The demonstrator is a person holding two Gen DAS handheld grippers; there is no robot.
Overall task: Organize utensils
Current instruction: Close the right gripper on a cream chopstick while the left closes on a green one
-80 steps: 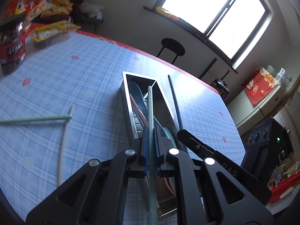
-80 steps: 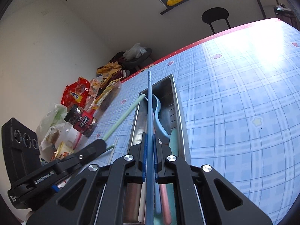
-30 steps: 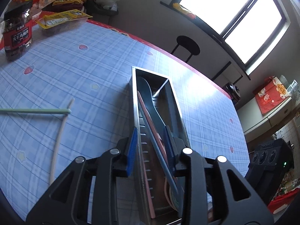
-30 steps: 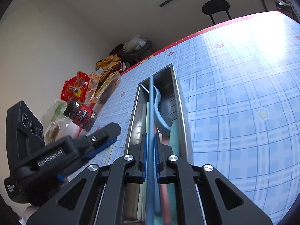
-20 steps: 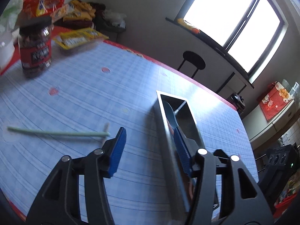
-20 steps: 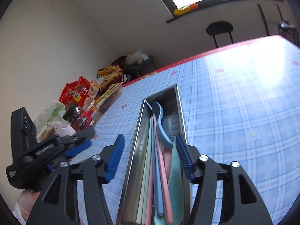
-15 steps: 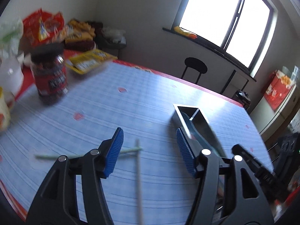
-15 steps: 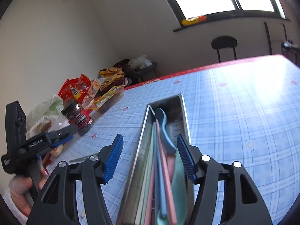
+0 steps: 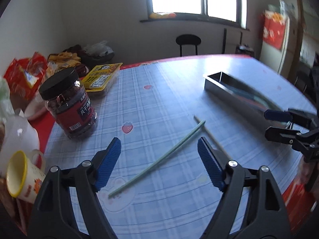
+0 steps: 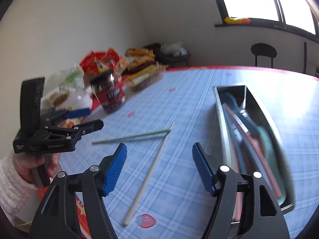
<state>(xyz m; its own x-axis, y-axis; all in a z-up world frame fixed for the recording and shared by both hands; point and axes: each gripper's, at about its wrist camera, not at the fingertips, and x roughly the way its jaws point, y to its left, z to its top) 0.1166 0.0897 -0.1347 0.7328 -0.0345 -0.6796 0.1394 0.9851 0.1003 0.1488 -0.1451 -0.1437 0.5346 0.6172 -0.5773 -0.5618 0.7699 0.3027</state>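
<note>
Ribbed blue pads line both sets of black tongs, and each stands spread wide with nothing between its fingers. Left tongs (image 9: 159, 160) hover just above the surface (image 9: 151, 91), a blue plaid cloth printed with small strawberries and edged in red. A thin, straight pale green chopstick (image 9: 159, 160) lies flat on the cloth, running diagonally through the gap between the left fingers, touching neither pad. Its far tip crosses a cream chopstick (image 9: 209, 132), equally slim, which slants toward the right finger.

Right tongs (image 10: 159, 166) hang over the same 2 sticks: the cream one (image 10: 148, 174) lies between the pads, nearer the left pad, while the green one (image 10: 129, 137) lies crosswise just beyond the fingertips. To the right of the right tongs sits a long, narrow, shiny metal tray (image 10: 219, 109), holding flat pink, teal and dark utensils (image 10: 253, 139) laid lengthwise.

Farther off to the left stands a clear plastic jar (image 9: 68, 103) with a black lid and red label.
</note>
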